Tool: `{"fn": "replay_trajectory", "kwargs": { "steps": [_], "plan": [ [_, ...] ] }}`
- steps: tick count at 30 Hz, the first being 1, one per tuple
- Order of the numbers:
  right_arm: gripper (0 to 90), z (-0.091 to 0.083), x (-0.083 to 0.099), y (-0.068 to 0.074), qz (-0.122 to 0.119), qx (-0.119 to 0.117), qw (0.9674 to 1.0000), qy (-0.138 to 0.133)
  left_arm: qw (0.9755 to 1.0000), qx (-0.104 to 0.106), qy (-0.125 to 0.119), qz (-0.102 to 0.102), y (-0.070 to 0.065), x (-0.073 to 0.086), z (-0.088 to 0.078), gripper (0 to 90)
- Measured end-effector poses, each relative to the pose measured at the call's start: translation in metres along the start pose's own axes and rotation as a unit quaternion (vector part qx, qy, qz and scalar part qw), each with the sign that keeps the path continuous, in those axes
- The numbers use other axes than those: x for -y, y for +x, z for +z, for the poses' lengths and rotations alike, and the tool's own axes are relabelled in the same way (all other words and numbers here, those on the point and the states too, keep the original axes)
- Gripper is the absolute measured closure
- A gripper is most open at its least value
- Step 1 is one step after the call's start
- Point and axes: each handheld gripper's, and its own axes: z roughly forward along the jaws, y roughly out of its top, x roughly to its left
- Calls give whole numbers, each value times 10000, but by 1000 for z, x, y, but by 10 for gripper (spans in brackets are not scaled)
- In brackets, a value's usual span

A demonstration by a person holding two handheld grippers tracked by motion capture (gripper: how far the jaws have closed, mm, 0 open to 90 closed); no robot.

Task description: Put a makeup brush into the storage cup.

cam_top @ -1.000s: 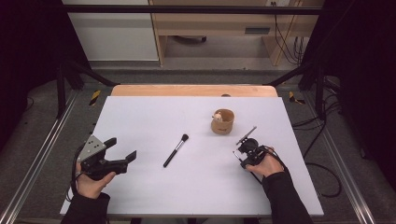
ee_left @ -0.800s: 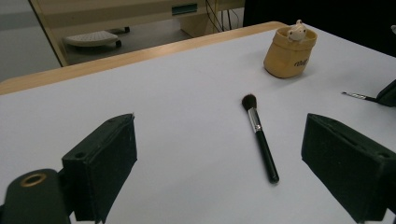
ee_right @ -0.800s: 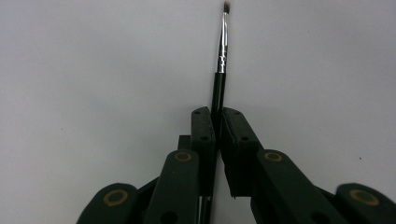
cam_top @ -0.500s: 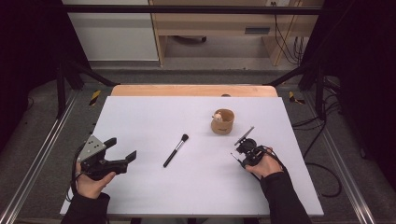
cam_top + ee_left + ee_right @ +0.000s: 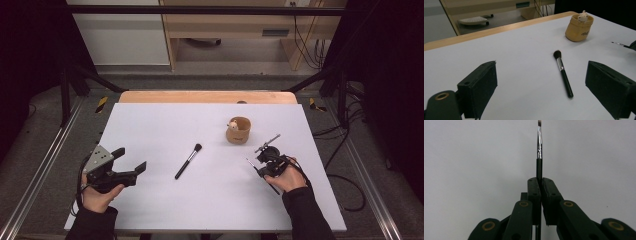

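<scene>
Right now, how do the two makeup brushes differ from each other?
The thick brush lies flat on the white table with nothing touching it; the thin brush is clamped between the shut jaws of the right gripper. The thick brush has a full, dark, rounded head; the thin brush ends in a small pale tip. Both have a black handle and a silver ferrule.

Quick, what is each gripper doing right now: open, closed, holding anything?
Left gripper: open, holding nothing.
Right gripper: shut on a thin brush.
</scene>
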Motion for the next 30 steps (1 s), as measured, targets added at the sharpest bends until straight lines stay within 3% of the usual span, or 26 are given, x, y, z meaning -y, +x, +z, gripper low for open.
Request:
{"fn": "replay_trajectory", "kwargs": {
  "steps": [7,12,20,30],
  "plan": [
    [858,-16,5,-1,111,6,9979,-638,10000,9,9,0,0,0,0,96],
    [858,-27,9,-2,231,-5,9930,-1154,10000,10,19,2,-1,0,0,97],
    [858,-40,17,-5,373,-32,9795,-1980,10000,11,40,10,-1,1,1,96],
    [858,-46,24,-7,590,-48,9633,-2619,10000,10,39,2,-1,1,1,96]
  ]
}}
